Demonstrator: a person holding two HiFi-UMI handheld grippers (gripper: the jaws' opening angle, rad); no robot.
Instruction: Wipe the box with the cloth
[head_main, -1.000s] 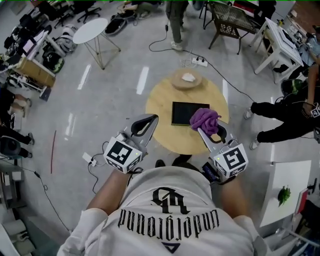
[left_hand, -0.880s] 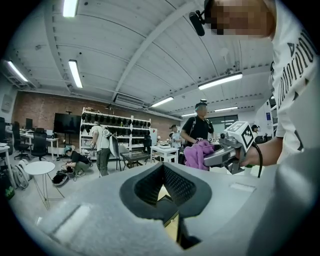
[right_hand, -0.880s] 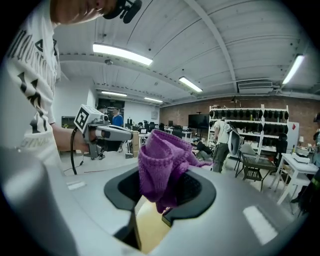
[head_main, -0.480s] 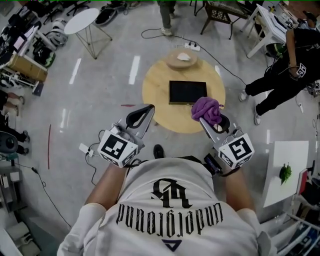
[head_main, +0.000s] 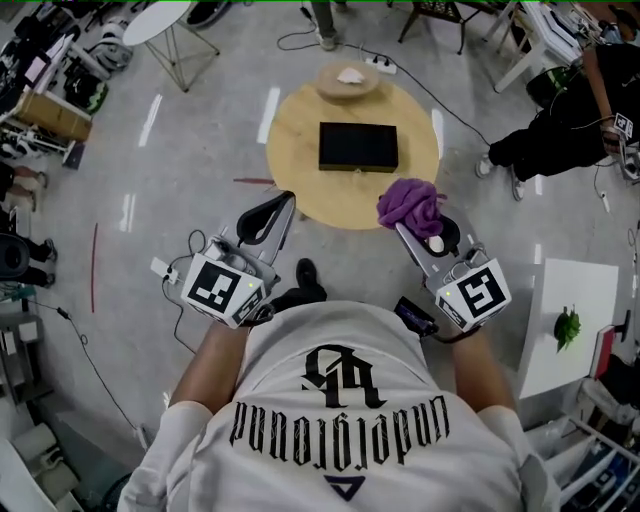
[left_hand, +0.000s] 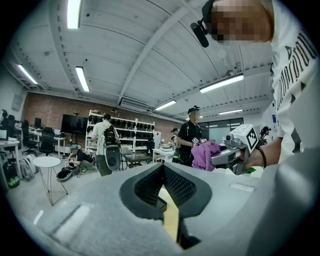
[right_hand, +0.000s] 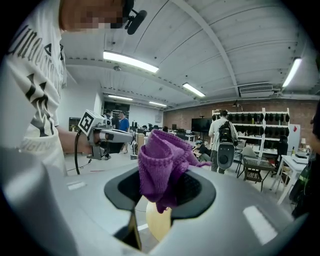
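Round wooden bench (head_main: 296, 190) on workshop floor; black box (head_main: 358, 146) at its middle, ahead of both grippers, well apart. Right gripper (head_main: 410, 232) clamps purple cloth (head_main: 410, 203); left gripper (head_main: 284, 202) closed, empty. Likely approach step; next move: reach forward, lower cloth onto box top.

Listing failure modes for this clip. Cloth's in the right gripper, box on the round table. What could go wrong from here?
1. The purple cloth is a bunched wad pinched in the right gripper; dragging may pull it loose.
2. The black box lies unbraced on the table, and the left gripper is shut, empty and away from it, so a wipe may shove the box towards the dish behind.
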